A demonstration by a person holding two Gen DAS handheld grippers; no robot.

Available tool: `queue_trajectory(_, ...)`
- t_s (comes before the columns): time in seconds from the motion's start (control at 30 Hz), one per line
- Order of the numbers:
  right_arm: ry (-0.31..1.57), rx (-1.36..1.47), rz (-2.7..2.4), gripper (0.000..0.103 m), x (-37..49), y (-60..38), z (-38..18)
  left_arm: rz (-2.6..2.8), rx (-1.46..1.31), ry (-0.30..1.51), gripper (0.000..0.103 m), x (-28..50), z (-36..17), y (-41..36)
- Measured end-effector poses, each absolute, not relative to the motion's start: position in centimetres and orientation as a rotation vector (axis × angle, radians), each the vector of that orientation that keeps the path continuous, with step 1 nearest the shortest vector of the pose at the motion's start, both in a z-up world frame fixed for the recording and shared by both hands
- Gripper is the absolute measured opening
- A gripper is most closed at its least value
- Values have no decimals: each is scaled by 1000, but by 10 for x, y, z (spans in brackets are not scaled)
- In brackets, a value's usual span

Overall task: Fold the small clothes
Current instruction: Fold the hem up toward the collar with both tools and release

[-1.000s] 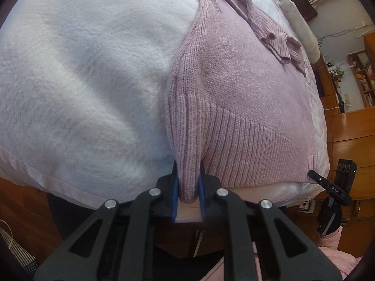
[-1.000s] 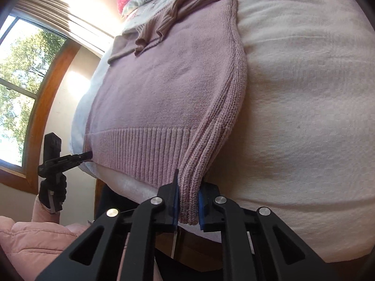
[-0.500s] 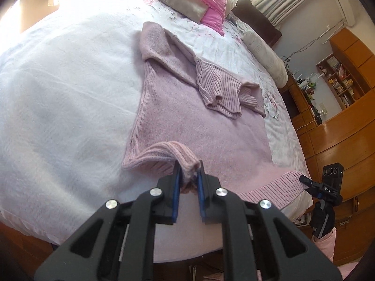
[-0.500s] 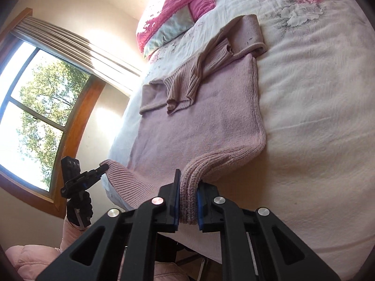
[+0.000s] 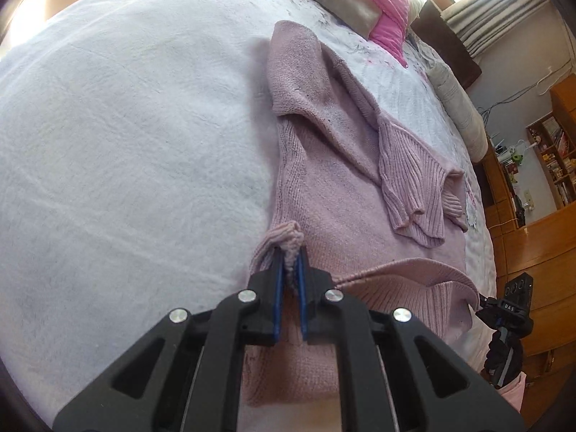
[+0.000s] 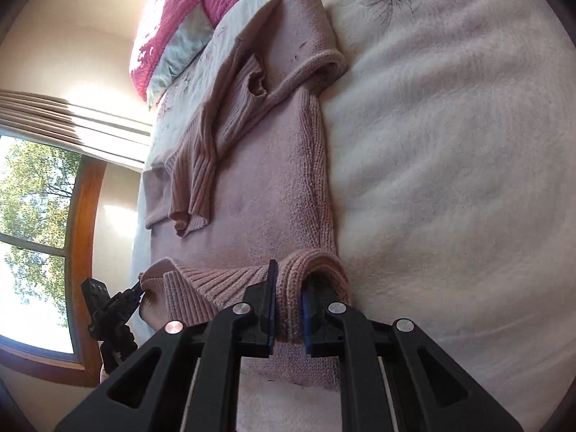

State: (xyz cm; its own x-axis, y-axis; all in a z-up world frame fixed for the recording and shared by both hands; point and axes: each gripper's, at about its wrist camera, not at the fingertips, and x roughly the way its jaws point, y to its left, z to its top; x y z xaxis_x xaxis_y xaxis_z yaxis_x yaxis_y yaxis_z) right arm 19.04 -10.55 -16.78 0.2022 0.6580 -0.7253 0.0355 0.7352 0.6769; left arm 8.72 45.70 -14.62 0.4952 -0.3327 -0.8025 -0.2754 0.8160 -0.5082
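A pale pink knitted sweater (image 5: 334, 201) (image 6: 266, 194) lies flat on the white bedspread, its sleeves folded across the chest. My left gripper (image 5: 289, 262) is shut on one bottom corner of the ribbed hem, held up over the sweater body. My right gripper (image 6: 289, 280) is shut on the other hem corner, also lifted. The hem (image 5: 414, 288) stretches between the two grippers, curling over the lower body. Each gripper appears small in the other's view: the right gripper (image 5: 486, 304) at the right edge, the left gripper (image 6: 135, 293) at lower left.
The white fleece bedspread (image 5: 126, 162) (image 6: 450, 162) stretches wide on the outer side of each gripper. A pink pillow (image 5: 385, 7) (image 6: 187, 21) lies at the bed's head. Wooden cabinets and shelves (image 5: 540, 198) stand beside the bed; a window (image 6: 32, 237) is on the other side.
Both grippers have lifted the hem corners off the bed's front edge and carried them forward over the sweater body toward the sleeves. The hem now hangs folded above the lower body.
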Motion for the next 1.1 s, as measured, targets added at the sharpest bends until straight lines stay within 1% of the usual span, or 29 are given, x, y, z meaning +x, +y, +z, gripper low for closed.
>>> queue_trajectory(0.17,1338,660,501,12,195,-109,-173,-79,-759,1079,11,90,-148,474)
queue_trajectory(0.2,1337,664,507,14,194,-111,-171,-75,-780,1055,16,87,-143,480)
queue_trajectory(0.23,1332,667,509,15,192,-114,-169,-51,-778,1025,20,83,-136,486)
queue_trajectory(0.27,1328,670,513,19,191,-117,-167,-20,-770,1001,25,79,-128,494)
queue_trajectory(0.33,1328,681,512,26,189,-120,-163,-19,-762,952,25,72,-113,506)
queue_trajectory(0.43,1290,627,480,46,186,-124,-151,-40,-665,933,27,68,-96,506)
queue_trajectory(0.47,1277,589,456,55,185,-124,-145,-64,-618,940,30,68,-93,500)
queue_trajectory(0.53,1256,545,451,56,182,-124,-136,-106,-508,969,32,72,-92,484)
queue_trajectory(0.63,1235,501,460,57,177,-122,-127,-141,-364,1027,41,82,-100,457)
queue_trajectory(0.8,1225,410,462,59,166,-118,-121,-162,-257,1109,49,97,-127,433)
queue_trajectory(0.9,1227,391,472,59,166,-119,-123,-157,-227,1122,48,101,-136,425)
queue_trajectory(0.97,1228,374,471,59,167,-117,-123,-151,-221,1122,43,102,-137,422)
queue_trajectory(1.0,1226,359,473,59,167,-116,-123,-141,-213,1124,34,103,-138,422)
queue_trajectory(1.03,1224,345,476,59,168,-113,-123,-140,-205,1124,29,103,-138,420)
queue_trajectory(1.07,1224,331,479,59,169,-111,-123,-147,-202,1123,17,103,-138,419)
queue_trajectory(1.1,1223,317,484,59,171,-108,-122,-161,-210,1119,9,103,-137,418)
